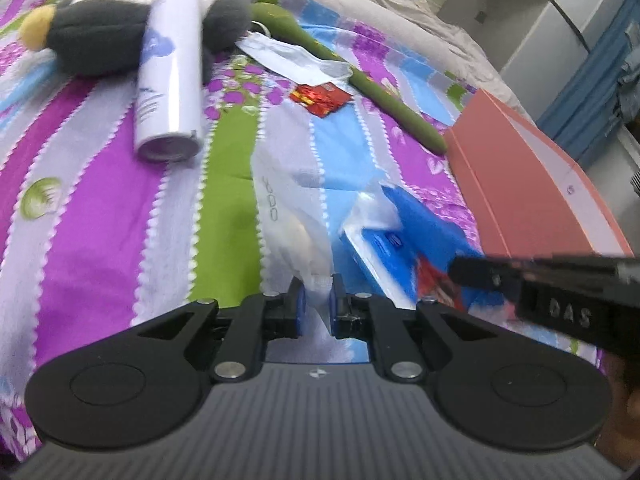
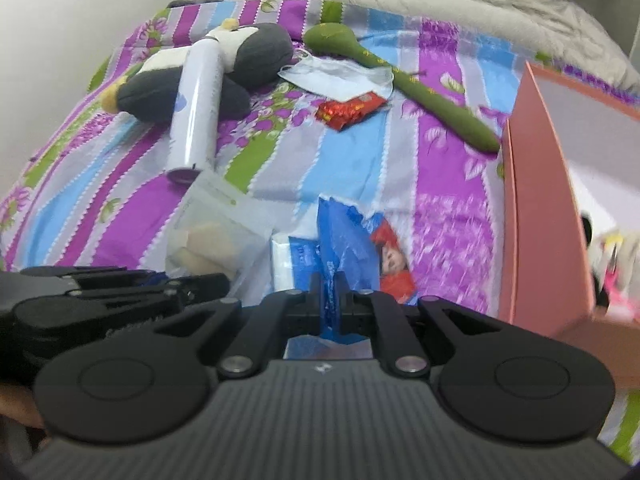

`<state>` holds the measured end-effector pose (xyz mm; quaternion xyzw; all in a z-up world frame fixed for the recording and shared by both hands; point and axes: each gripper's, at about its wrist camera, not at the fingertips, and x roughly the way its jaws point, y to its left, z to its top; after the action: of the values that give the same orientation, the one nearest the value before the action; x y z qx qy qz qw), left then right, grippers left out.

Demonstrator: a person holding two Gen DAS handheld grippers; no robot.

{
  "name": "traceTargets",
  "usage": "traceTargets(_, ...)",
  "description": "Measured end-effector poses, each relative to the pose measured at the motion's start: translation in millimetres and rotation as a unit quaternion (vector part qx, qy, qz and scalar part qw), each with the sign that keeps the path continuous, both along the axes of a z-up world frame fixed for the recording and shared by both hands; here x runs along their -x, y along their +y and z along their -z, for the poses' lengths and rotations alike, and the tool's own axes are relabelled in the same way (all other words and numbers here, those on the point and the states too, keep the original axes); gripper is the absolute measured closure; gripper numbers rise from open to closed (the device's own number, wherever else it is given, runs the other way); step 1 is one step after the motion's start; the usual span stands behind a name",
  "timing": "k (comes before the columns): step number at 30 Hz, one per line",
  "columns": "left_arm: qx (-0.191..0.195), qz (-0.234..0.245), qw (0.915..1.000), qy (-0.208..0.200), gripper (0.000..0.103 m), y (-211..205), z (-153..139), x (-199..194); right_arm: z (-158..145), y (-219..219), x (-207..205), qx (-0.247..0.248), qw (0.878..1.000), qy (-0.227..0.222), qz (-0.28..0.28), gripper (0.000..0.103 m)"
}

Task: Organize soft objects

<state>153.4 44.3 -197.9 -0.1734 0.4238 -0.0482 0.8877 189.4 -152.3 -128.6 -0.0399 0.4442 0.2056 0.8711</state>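
On the bed, which is covered with a striped sheet in purple, blue, green and grey, the left gripper has its jaws nearly closed on the edge of a clear plastic bag; the film is pinched between the blue pads. Dark letters run down the side of this bag, but they are too blurred to read. In the right wrist view something pale and beige shows inside the bag. The right gripper has its jaws almost fully closed on the edge of a blue plastic packet, which carries a printed picture of a child in red and some white writing I cannot read. Just beside it, on the left, is a white and blue pack with unreadable print. In the left wrist view the other gripper's black body shows raised letters that look like "DAS". Farther up the bed lies a grey and white plush toy, with a white spray can across it; the can has pale blue marks, not legible. Near them are a face mask, a small red wrapper and a long green soft object. A pink box stands open at the right side, just beside the green object's end.
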Motion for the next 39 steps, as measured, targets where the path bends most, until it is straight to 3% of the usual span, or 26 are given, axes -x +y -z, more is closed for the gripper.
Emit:
traceTargets(2,0.003,-0.004,1.0,-0.002,0.06,0.7,3.0,4.5,2.5,0.5,7.4,-0.006,1.0,0.003,0.002,0.092)
traceTargets(3,0.005,-0.006,1.0,-0.003,0.042,0.6,4.4,4.7,3.3,-0.2,10.1,-0.013,1.0,0.003,0.003,0.092)
traceTargets(4,0.005,-0.009,0.9999,-0.006,0.038,1.4,5.8,7.3,4.1,-0.7,12.2,-0.018,1.0,0.005,0.004,0.092)
traceTargets(7,0.007,-0.036,0.999,-0.025,0.038,7.4,8.0,15.1,5.9,-1.3,15.4,-0.011,1.0,0.004,0.009,0.085)
traceTargets(9,0.019,-0.057,0.9978,-0.028,0.038,14.9,11.1,18.0,6.4,-0.2,15.1,0.004,1.0,-0.001,0.011,0.069)
traceTargets(12,0.039,-0.064,0.9966,-0.034,0.038,22.9,16.7,18.9,6.2,0.2,12.5,0.007,1.0,-0.004,0.006,0.062)
traceTargets(17,0.042,-0.059,0.9964,-0.044,0.038,23.0,22.6,17.5,14.7,2.9,5.6,0.029,0.999,-0.008,0.011,0.061)
traceTargets(21,0.035,-0.053,0.9967,-0.051,0.041,19.3,28.6,18.9,25.4,6.0,2.4,0.034,0.999,-0.009,0.012,0.062)
traceTargets(25,0.029,-0.045,0.9972,-0.053,0.056,16.2,32.5,17.5,37.0,10.2,0.8,0.043,0.999,-0.006,0.006,0.064)
traceTargets(29,0.004,-0.044,0.9974,-0.056,0.069,9.7,35.1,16.2,46.0,16.4,4.5,0.059,0.998,-0.011,0.0,0.076)
traceTargets(31,0.004,-0.043,0.9975,-0.056,0.083,7.5,36.6,15.2,47.5,17.5,6.3,0.061,0.998,-0.014,0.0,0.086)
traceTargets(33,0.008,-0.044,0.9976,-0.053,0.086,6.0,37.6,15.0,47.6,17.4,6.7,0.063,0.998,-0.015,0.001,0.092)
traceTargets(39,0.023,-0.053,0.9972,-0.047,0.094,5.0,24.0,14.5,34.9,10.8,8.4,0.058,0.998,-0.026,-0.003,0.096)
